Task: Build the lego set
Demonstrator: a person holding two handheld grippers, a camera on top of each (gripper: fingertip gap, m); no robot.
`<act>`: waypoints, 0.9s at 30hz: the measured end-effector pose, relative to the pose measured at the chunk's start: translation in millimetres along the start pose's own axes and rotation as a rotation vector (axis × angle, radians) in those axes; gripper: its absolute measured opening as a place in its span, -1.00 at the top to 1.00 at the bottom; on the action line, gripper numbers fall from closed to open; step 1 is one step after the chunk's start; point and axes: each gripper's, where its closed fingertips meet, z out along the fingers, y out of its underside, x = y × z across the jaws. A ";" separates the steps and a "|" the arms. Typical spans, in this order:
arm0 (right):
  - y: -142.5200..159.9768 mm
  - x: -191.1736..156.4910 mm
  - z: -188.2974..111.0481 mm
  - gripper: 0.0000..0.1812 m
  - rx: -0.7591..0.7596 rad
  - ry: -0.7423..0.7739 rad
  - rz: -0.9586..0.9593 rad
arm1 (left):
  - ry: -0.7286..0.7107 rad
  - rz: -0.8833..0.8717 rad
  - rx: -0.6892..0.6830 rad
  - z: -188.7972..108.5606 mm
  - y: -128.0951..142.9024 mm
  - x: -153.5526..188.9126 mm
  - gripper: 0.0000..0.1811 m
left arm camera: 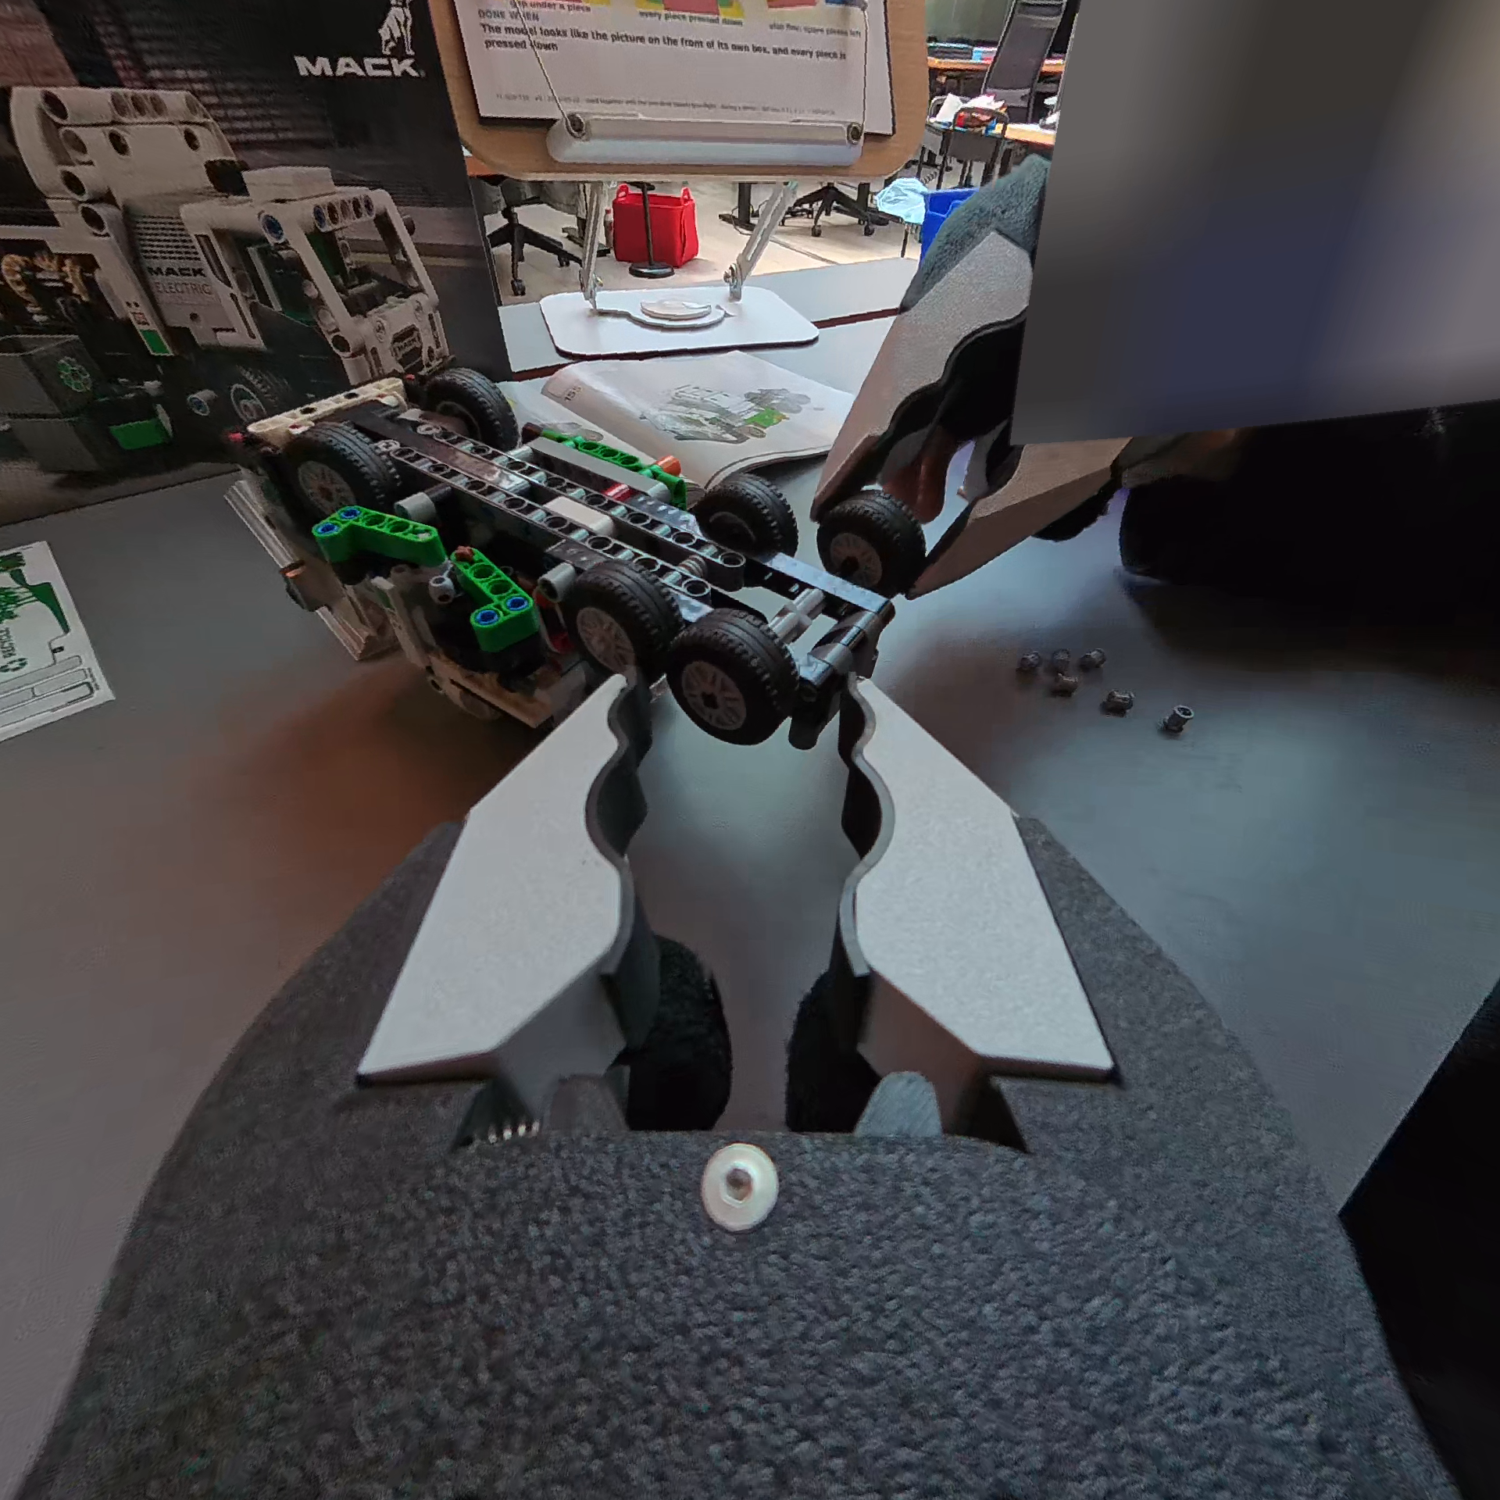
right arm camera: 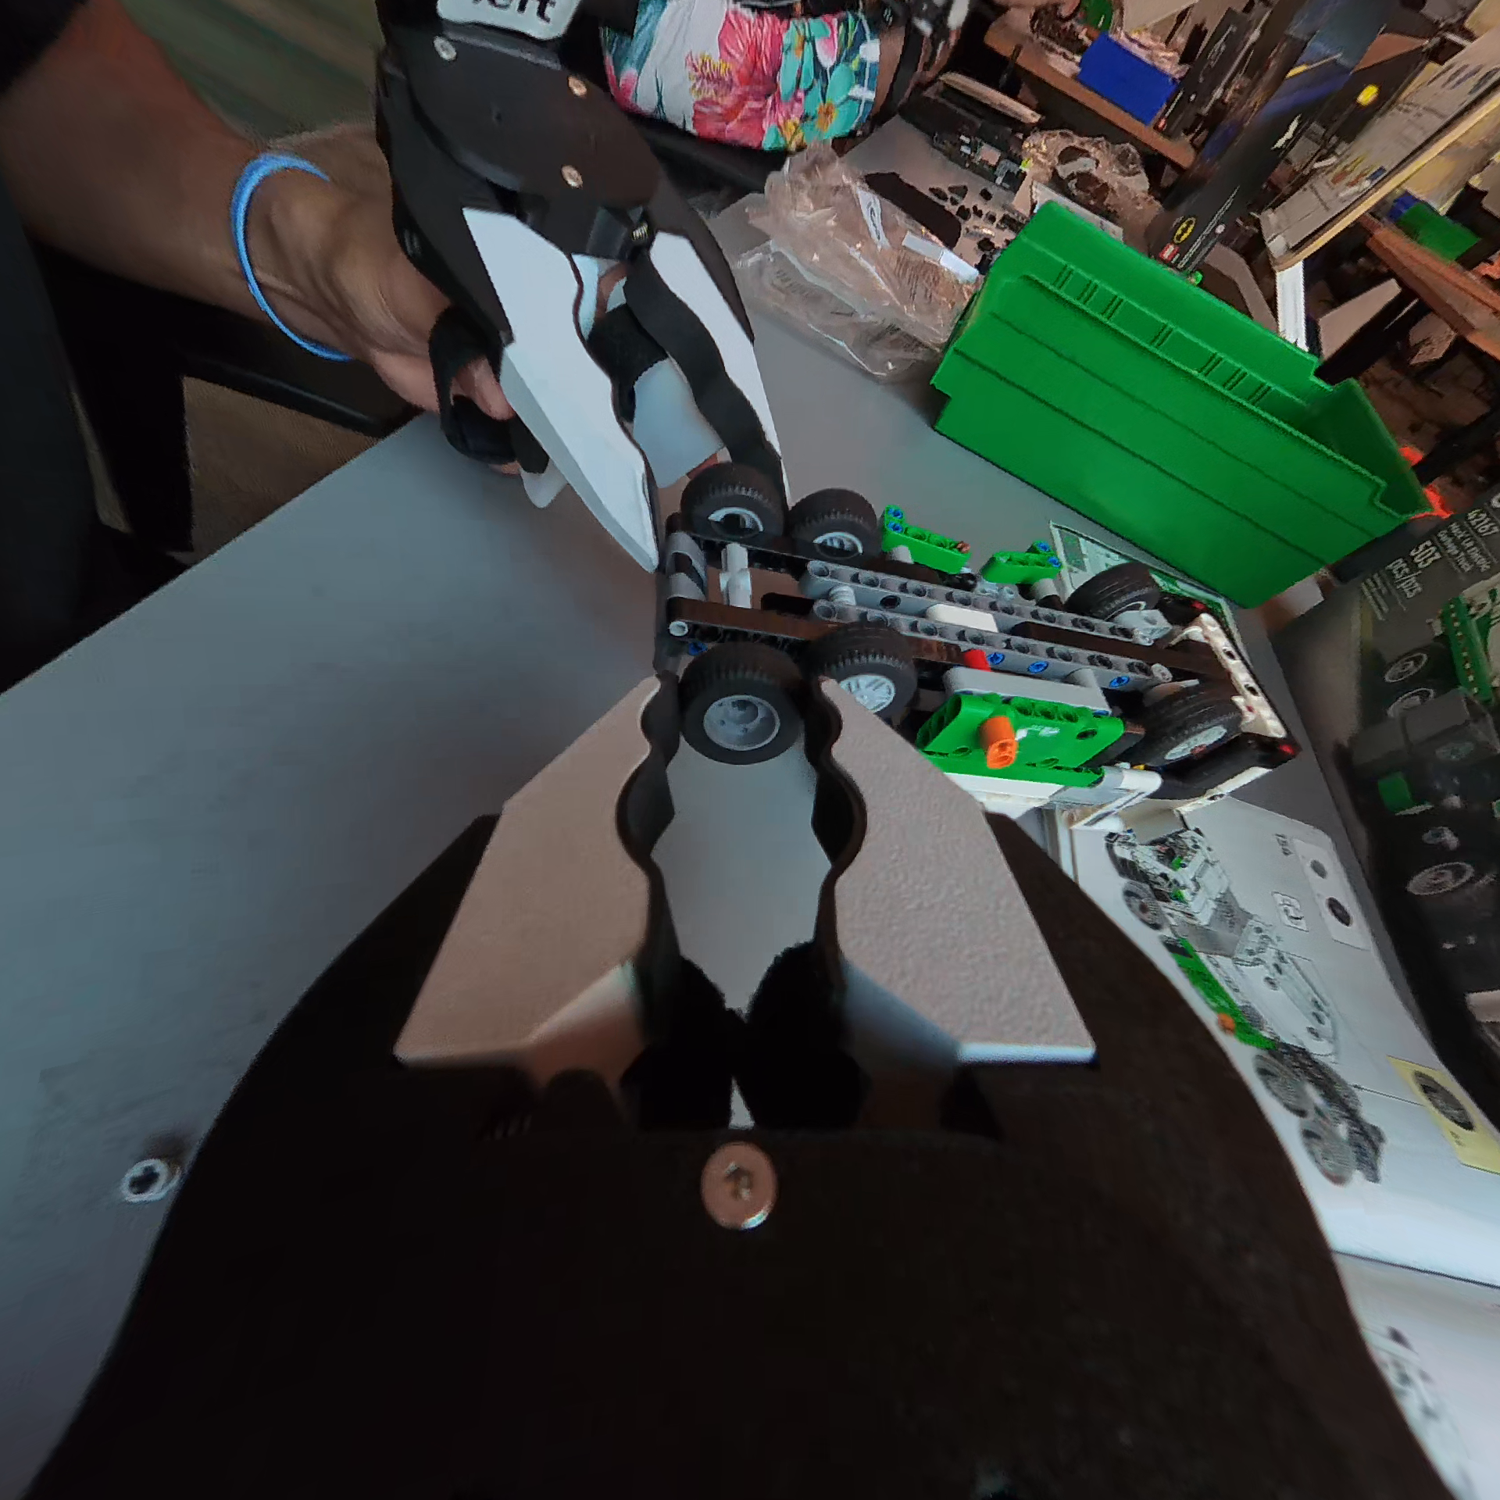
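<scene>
The Lego truck (left arm camera: pixel 528 519) lies upside down on the grey table (left arm camera: pixel 1136 852), wheels up, and also shows in the right wrist view (right arm camera: pixel 974 617). My left gripper (left arm camera: pixel 739 690) straddles the near rear wheel (left arm camera: pixel 730 682) and the end of the black frame, its fingers against them. My right gripper (right arm camera: pixel 739 690) is shut on a black wheel with a grey hub (right arm camera: pixel 743 714) at the frame's other rear corner. I cannot tell whether that wheel sits on its axle. Each gripper shows in the other's view: the right gripper (left arm camera: pixel 872 552), the left gripper (right arm camera: pixel 714 523).
The set's box (left arm camera: pixel 203 243) stands behind the truck. An open instruction booklet (left arm camera: pixel 706 406) lies beside it. Several small grey pins (left arm camera: pixel 1088 682) lie to the right, a sticker sheet (left arm camera: pixel 40 641) to the left. A green bin (right arm camera: pixel 1136 406) and plastic bags (right arm camera: pixel 852 260) sit farther back. My hands' fingertips stand some 6 cm from each other.
</scene>
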 end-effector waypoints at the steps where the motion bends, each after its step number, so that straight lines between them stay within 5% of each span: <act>1: -0.1 0.3 -0.2 0.67 0.023 -0.009 0.028 | 0.004 -0.004 0.000 0.1 -0.1 0.1 0.51; 16: -3.1 3.7 1.9 0.67 0.160 0.009 0.075 | 0.018 -0.053 -0.006 3.5 0.0 -0.5 0.54; 27: 0.8 5.2 -0.9 0.74 0.077 0.077 0.070 | -0.115 -0.025 -0.004 1.9 0.2 0.3 0.55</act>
